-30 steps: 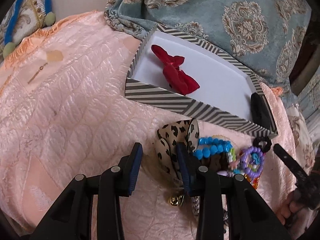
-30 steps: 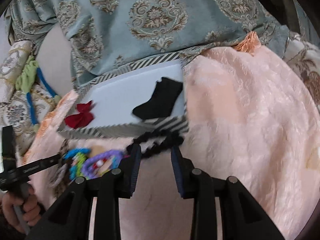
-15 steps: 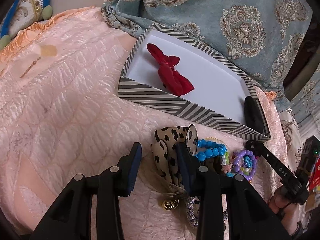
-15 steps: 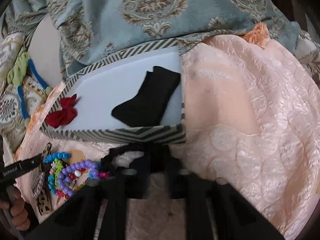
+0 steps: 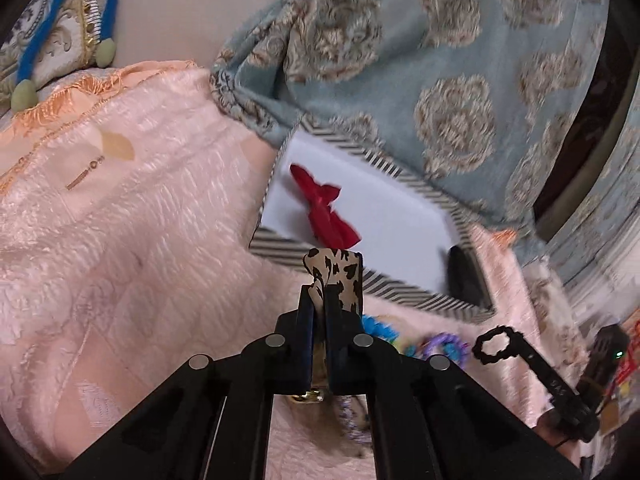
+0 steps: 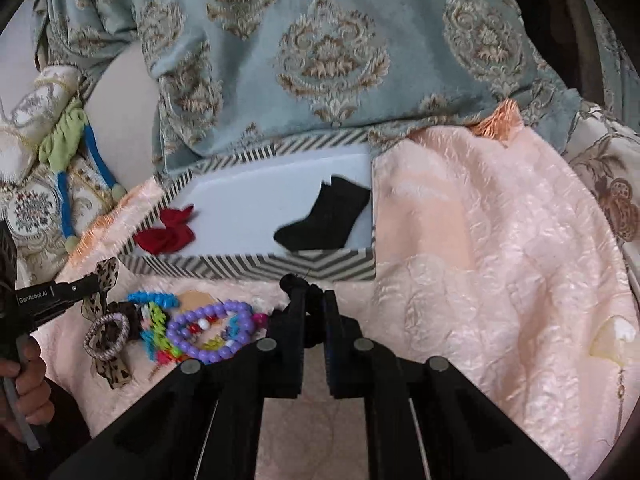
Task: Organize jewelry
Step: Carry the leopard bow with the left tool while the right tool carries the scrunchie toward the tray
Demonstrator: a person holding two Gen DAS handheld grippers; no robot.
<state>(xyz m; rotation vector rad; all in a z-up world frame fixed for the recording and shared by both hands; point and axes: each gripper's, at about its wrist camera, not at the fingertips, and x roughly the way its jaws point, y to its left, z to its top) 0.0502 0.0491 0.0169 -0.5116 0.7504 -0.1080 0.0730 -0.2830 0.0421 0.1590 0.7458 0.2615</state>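
My left gripper (image 5: 319,300) is closing its jaws, and the pads pinch a leopard-print bow (image 5: 340,272) held up in front of the striped box (image 5: 400,290). The right gripper (image 6: 313,298) is shut on a black beaded bracelet (image 6: 294,282), whose loop (image 5: 496,346) hangs off the fingertips above the cover. In the white-floored box lie a red bow (image 6: 166,232) and a black cloth piece (image 6: 324,220). Left on the cover are a purple bead bracelet (image 6: 208,332), a blue one (image 6: 154,300) and a grey hair tie (image 6: 106,334).
A pink quilted bedspread (image 6: 480,260) carries everything. Blue patterned cloth (image 6: 320,60) rises right behind the box. A blue cord with green tassels (image 5: 24,92) hangs at the far left. A hand (image 6: 24,376) grips the left tool's handle.
The left jaws closed on the leopard bow and raised it off the pile. The right jaws shut on the black bracelet and drew it up from beside the box.
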